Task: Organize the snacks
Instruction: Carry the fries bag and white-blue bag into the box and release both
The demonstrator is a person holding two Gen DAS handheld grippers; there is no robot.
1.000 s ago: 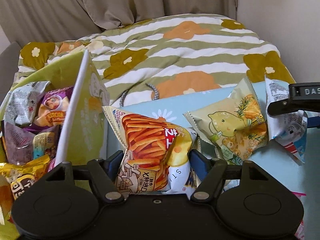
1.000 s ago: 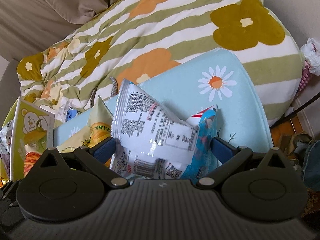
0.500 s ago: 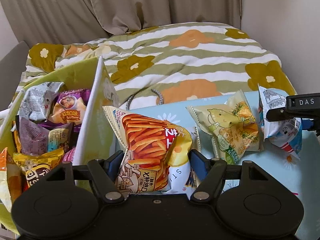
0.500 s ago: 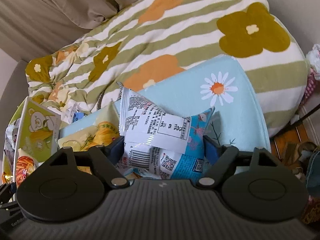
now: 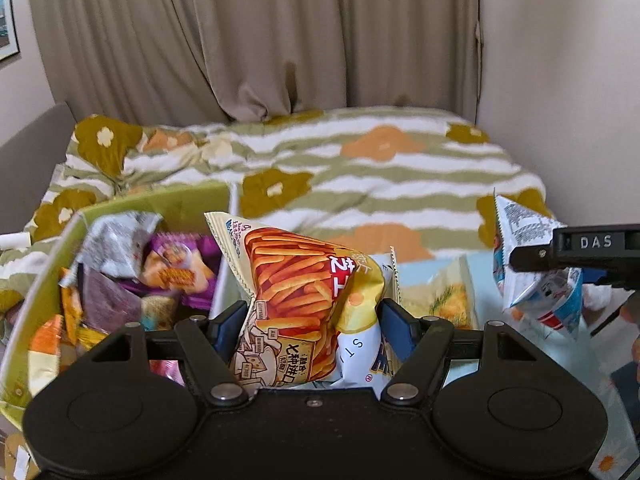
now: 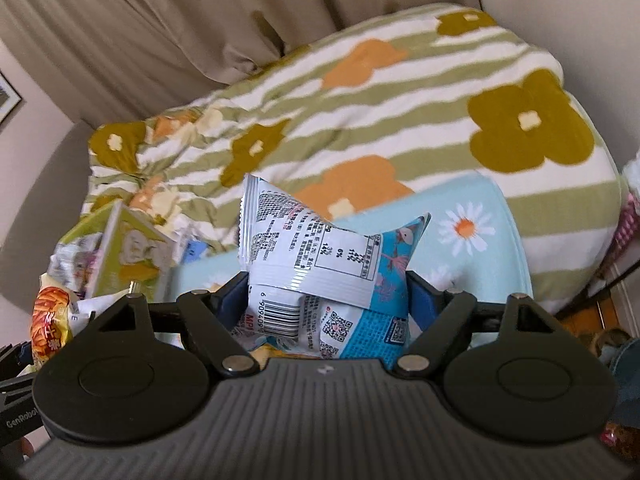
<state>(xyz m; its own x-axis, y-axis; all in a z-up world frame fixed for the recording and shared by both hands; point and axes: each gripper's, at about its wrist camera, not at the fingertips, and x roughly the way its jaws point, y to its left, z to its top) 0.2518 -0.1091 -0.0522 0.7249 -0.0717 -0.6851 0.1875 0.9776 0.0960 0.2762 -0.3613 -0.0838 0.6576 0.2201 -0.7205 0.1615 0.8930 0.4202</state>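
Left gripper [image 5: 312, 320]: closed part-way on an orange-and-yellow snack bag [image 5: 296, 300], both blue pads pressed into its sides; bag held upright, its lower end hidden behind the gripper body.

Right gripper [image 6: 326, 300]: likewise clamped on a white-and-blue snack packet [image 6: 320, 280], printed back and barcode facing the camera. In the left view it sits at 3 o'clock, packet [image 5: 536, 268] hanging below the finger.

Green box [image 5: 48, 264]: at 9 o'clock of the left gripper, full of mixed snack packets [image 5: 160, 264], blurred; near wall cut off by the frame.

Pale yellow packet [image 5: 440, 300]: lying on the light blue daisy mat [image 6: 472, 232], between the two grippers, largely hidden by the held bag.

Floral striped quilt [image 5: 360, 176]: bed surface at 12 o'clock, open beyond the mat; curtain [image 5: 256, 40] behind. The mat's right edge falls away toward 3 o'clock in the right view.
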